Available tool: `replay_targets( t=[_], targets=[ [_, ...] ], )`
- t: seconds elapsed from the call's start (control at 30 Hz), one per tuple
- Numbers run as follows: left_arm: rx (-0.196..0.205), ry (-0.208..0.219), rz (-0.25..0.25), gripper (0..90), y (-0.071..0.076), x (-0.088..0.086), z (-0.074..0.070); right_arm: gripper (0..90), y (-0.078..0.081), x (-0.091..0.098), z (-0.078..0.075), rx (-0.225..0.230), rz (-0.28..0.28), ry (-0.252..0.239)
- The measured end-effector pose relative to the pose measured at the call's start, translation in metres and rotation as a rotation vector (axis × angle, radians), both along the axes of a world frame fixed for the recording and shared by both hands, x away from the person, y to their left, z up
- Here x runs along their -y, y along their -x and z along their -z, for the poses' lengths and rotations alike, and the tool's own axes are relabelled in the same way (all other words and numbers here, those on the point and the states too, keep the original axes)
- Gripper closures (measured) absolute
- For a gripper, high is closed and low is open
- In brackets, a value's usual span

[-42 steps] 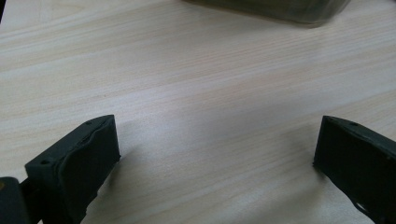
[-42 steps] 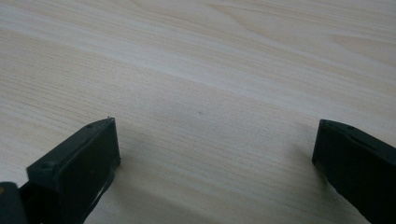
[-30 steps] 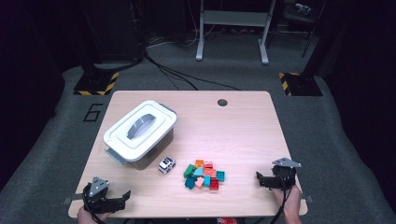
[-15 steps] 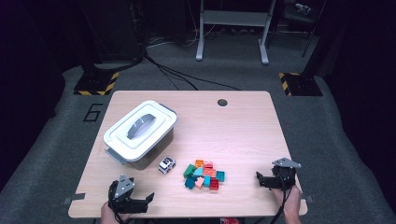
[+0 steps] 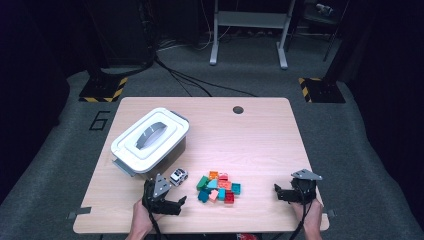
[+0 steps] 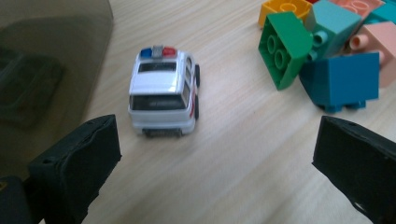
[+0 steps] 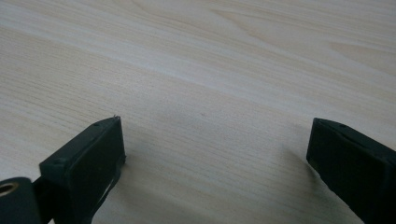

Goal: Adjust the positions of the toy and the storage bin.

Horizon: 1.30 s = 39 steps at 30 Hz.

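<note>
The left gripper (image 5: 172, 204) has travelled from the table's near left corner toward the centre over the last second; it now sits just short of the small white toy police car with red and blue roof lights (image 6: 163, 91), jaws spread wide and holding nothing; this suggests an approach to pick up the car, with the grasp not yet begun. The right gripper (image 5: 282, 192) has not moved; it rests near the right edge of the pale wooden table (image 5: 260, 135), jaws likewise wide apart and empty.

The left gripper view shows the car's rear facing the jaws, left of their centre line, a detail too small to read from above; it also shows the green two-by-two plastic brick (image 6: 285, 49) tilted against a blue brick (image 6: 343, 79). The high view supplies the layout: the car (image 5: 178, 176) stands between the pile of coloured bricks (image 5: 220, 187) and the white lidded plastic box with a grey handle (image 5: 150, 140), close to the box's near corner. The right gripper view shows bare wood grain between its jaws.
</note>
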<state>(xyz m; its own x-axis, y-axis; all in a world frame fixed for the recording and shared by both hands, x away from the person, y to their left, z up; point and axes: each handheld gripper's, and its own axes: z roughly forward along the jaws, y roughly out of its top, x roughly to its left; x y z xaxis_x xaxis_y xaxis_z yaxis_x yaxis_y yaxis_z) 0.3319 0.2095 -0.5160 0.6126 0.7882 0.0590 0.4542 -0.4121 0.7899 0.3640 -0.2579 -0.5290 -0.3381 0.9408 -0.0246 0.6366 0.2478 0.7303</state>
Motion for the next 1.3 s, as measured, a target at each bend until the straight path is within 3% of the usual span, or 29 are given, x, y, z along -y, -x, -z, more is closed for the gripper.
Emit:
replay_targets(
  t=[0.27,0.6,0.67,0.87,0.9,1.3],
  targets=[
    [0.04,-0.054,-0.025,6.0,-0.012,0.012,0.002,4.7,0.001,-0.001,0.0,0.003,0.004,0.002],
    [0.035,-0.072,-0.058,18.2,-0.03,0.017,0.008,5.9,0.001,0.0,0.0,0.011,-0.003,0.009],
    [0.033,-0.087,-0.068,23.9,-0.033,0.018,0.01,6.0,0.001,0.0,0.0,0.011,-0.003,0.009],
    [0.02,-0.056,-0.146,44.5,-0.039,0.016,0.012,6.6,0.001,0.0,0.0,0.015,-0.005,0.011],
    [0.011,-0.055,-0.141,46.1,-0.039,0.015,0.012,6.7,0.001,0.0,0.0,0.015,-0.005,0.011],
    [0.041,-0.063,-0.123,48.1,-0.035,0.021,0.01,8.7,0.002,-0.001,-0.001,0.023,-0.002,0.009]
  ],
)
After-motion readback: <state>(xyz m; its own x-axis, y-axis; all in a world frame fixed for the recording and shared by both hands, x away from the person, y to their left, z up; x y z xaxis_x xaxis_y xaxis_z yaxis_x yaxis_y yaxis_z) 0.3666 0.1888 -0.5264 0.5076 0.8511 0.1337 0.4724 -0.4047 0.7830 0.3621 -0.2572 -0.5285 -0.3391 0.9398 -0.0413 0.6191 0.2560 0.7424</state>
